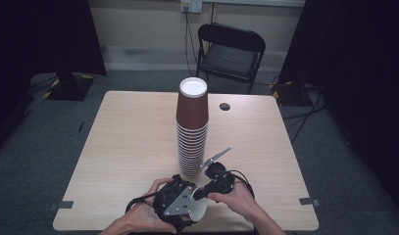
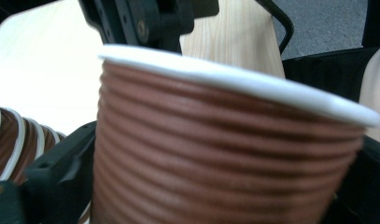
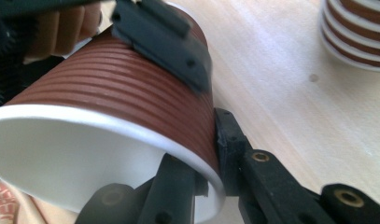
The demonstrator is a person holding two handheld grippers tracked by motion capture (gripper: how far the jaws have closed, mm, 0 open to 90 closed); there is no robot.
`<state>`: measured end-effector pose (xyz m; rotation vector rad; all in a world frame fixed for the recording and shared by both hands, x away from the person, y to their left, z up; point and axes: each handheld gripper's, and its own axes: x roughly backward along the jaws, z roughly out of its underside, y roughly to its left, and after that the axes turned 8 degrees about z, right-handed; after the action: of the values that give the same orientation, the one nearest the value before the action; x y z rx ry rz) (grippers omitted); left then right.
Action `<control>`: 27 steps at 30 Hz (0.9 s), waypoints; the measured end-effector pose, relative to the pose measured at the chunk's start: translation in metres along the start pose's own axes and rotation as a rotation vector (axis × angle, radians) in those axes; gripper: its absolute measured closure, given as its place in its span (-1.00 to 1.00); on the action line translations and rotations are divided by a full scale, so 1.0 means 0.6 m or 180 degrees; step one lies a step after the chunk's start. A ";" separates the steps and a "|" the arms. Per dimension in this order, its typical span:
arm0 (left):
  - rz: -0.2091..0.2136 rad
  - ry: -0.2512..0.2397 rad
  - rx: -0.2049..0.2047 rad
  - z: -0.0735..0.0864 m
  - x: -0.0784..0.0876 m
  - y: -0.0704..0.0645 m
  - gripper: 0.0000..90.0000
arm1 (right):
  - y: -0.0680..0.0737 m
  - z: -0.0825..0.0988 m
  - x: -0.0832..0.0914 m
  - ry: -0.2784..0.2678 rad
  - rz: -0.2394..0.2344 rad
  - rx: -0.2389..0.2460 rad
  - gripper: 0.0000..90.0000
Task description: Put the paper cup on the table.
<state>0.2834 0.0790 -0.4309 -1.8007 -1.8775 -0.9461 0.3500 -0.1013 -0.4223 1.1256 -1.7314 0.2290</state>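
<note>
A tall stack of upside-down brown ribbed paper cups stands mid-table. Near the front edge a single brown cup lies on its side between both hands, its white inside showing. My left gripper has its jaws spread wide around the cup's body; one of its fingers lies against the ribbed wall. My right gripper pinches the cup's white rim, one jaw inside and one outside. The right gripper shows beyond the rim in the left gripper view.
The stack stands just beyond the grippers. A round cable hole sits at the table's back right. A black folding chair stands behind the table. Bare wood lies left and right of the stack.
</note>
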 end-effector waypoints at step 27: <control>0.0067 -0.0629 0.0678 0.026 0.033 0.026 -0.86 | -0.001 0.000 0.032 -0.0536 0.0167 -0.0075 0.47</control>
<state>0.2989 0.1034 -0.4250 -1.8351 -1.9867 -0.5528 0.3497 -0.1126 -0.4071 1.1095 -1.9090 0.1487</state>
